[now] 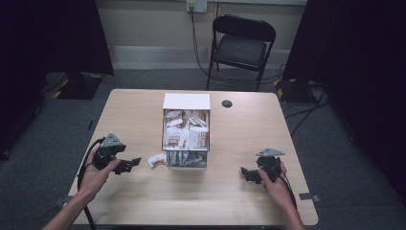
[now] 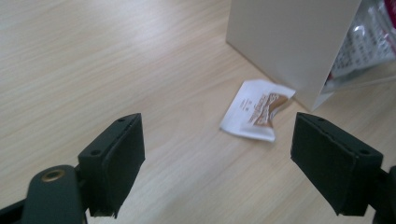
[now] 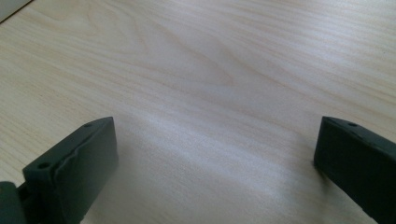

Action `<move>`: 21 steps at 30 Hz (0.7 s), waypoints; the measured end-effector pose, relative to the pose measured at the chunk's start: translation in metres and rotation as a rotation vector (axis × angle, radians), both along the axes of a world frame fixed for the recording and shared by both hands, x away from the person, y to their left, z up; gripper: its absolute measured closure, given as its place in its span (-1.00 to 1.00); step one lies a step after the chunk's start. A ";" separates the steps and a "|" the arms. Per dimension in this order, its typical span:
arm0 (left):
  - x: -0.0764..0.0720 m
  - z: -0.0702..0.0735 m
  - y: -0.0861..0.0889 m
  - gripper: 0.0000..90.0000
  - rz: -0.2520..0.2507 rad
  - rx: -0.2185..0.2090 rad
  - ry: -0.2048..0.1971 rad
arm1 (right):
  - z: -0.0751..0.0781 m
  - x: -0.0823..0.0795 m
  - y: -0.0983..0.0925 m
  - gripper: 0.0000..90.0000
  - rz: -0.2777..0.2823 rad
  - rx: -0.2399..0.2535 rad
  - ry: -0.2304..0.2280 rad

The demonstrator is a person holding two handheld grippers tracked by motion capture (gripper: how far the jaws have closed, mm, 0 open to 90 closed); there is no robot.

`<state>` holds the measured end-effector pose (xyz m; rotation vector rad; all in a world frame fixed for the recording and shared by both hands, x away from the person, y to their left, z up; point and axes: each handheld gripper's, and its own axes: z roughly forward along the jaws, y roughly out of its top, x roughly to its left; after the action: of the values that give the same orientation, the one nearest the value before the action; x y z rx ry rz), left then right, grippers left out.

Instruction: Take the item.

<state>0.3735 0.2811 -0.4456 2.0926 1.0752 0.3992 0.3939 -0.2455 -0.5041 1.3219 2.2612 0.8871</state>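
In the high view we see a white box full of sachets in the middle of the bench. One sachet lies on the wood just beside the box, at its lower left corner. The left gripper, at the left of the frame, points to this sachet with jaws released and empty. The right gripper, at the lower right, also has its jaws spread wide over bare wood.

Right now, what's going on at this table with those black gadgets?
A person sits at a light wooden table, holding black tongs in each hand. The left tongs are open and aimed at a small white-and-brown paper sachet lying loose beside a white box with clear compartments stuffed with similar packets. The right tongs are open over bare tabletop. Nothing is gripped.
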 end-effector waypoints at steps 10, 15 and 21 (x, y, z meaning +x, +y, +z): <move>-0.010 -0.011 0.031 -0.60 0.114 -0.009 -0.008 | 0.000 0.000 0.000 -1.00 0.000 0.000 0.000; -0.010 -0.022 0.048 -0.57 0.184 0.000 -0.027 | 0.000 0.000 0.000 -1.00 0.000 0.000 0.000; -0.007 -0.039 0.061 -0.58 0.229 0.044 0.011 | 0.000 0.000 0.000 -1.00 0.000 0.000 0.000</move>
<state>0.3666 0.3422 -0.4849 2.0169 1.3297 0.5267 0.3938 -0.2455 -0.5041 1.3220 2.2611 0.8866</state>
